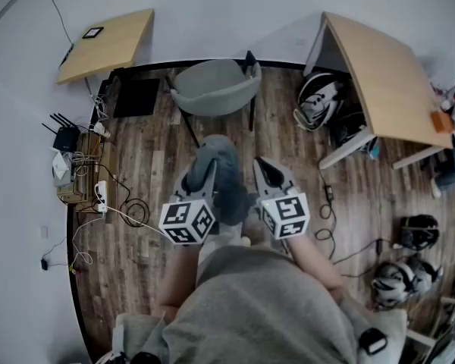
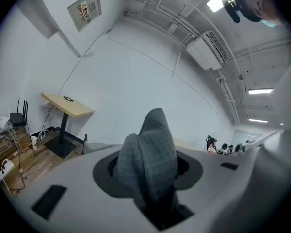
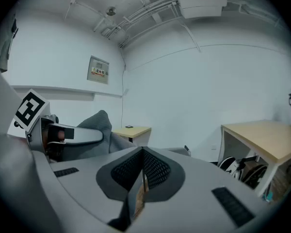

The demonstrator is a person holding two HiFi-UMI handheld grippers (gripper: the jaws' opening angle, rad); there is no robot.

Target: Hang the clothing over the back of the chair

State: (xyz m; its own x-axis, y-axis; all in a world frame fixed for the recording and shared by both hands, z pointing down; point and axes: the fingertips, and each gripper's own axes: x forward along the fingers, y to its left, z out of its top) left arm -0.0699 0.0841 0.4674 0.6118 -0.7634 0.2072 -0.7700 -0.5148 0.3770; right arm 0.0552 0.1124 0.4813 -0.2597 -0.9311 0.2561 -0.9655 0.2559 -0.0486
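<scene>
A grey garment (image 1: 224,174) hangs bunched from my left gripper (image 1: 202,171), which is shut on it; in the left gripper view the checked grey cloth (image 2: 153,157) fills the space between the jaws and rises above them. My right gripper (image 1: 268,171) is beside it, to the right, with its jaws shut together and nothing between them (image 3: 142,171). The right gripper view also shows the left gripper (image 3: 63,136) with the garment (image 3: 100,125) behind it. The grey shell chair (image 1: 216,88) stands on the wooden floor ahead of both grippers, some way beyond them.
A small wooden desk (image 1: 110,44) stands at the back left and a larger wooden table (image 1: 390,82) at the right. A low shelf with a router and cables (image 1: 80,169) lines the left wall. Helmets and bags (image 1: 318,101) lie under and near the right table, with cables (image 1: 326,218) on the floor.
</scene>
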